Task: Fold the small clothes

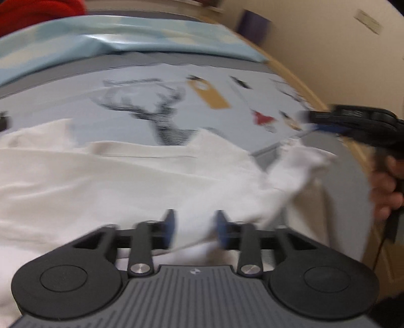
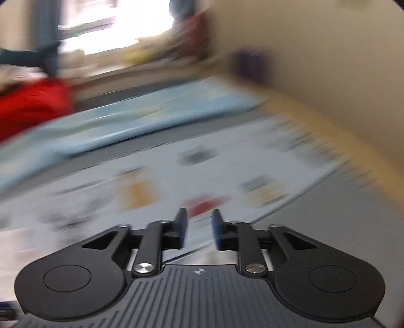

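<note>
A white garment [image 1: 126, 181] lies spread on a light printed cloth with a deer picture [image 1: 161, 118]. My left gripper [image 1: 194, 227] is open just above the garment's near part, with white fabric between its blue pads. In the left wrist view my right gripper [image 1: 310, 121] hovers at the right, above the garment's raised, crumpled sleeve [image 1: 300, 164]. In the right wrist view the right gripper [image 2: 199, 229] is open and empty above the printed cloth [image 2: 227, 161]. Both views are blurred by motion.
A light blue cloth [image 1: 126, 35] lies folded at the back of the grey surface [image 1: 341, 176]. A red item [image 1: 38, 12] sits far left. A wooden edge [image 1: 303, 85] and beige wall run along the right.
</note>
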`<state>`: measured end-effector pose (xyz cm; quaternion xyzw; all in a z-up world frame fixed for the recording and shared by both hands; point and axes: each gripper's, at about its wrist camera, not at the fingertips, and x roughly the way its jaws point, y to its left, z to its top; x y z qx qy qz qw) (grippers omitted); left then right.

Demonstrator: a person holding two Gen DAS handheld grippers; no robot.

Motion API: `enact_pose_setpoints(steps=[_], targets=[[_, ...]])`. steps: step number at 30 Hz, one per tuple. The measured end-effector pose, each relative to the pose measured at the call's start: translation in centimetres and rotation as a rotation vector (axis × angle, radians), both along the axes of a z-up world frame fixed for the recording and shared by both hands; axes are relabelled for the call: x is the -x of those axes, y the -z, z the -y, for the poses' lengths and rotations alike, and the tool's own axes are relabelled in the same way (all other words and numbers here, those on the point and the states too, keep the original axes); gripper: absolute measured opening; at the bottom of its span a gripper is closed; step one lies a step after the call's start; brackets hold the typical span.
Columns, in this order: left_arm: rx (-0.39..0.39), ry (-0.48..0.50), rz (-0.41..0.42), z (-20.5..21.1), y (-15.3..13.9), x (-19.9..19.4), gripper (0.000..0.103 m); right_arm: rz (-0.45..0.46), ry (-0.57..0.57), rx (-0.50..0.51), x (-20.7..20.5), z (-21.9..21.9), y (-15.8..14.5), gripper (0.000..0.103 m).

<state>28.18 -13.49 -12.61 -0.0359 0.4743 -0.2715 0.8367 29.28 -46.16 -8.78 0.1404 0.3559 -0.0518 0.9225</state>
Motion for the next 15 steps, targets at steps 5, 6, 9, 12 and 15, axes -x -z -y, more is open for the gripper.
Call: enact_pose_setpoints(steps=[5, 6, 9, 12, 15], targets=[[-0.103, 0.069, -0.004, 3.4, 2.0, 0.2, 0.041, -0.219, -0.021, -0.223, -2.2, -1.6, 4.8, 0.036], [-0.127, 0.071, -0.021, 3.5, 2.5, 0.1, 0.031, -0.253, -0.022, -0.199, -2.3, -1.9, 5.2, 0.036], [-0.086, 0.042, -0.057, 2.4, 2.5, -0.5, 0.010, -0.313, -0.016, -0.107, -2.5, -3.4, 6.0, 0.037], [-0.057, -0.038, -0.027, -0.2, 0.6, -1.2, 0.009, -0.323, -0.007, -0.064, -2.6, -4.3, 6.3, 0.038], [-0.040, -0.167, -0.010, -4.6, -1.1, -2.1, 0.009, -0.326, -0.010, -0.029, -3.6, -5.3, 6.2, 0.042]])
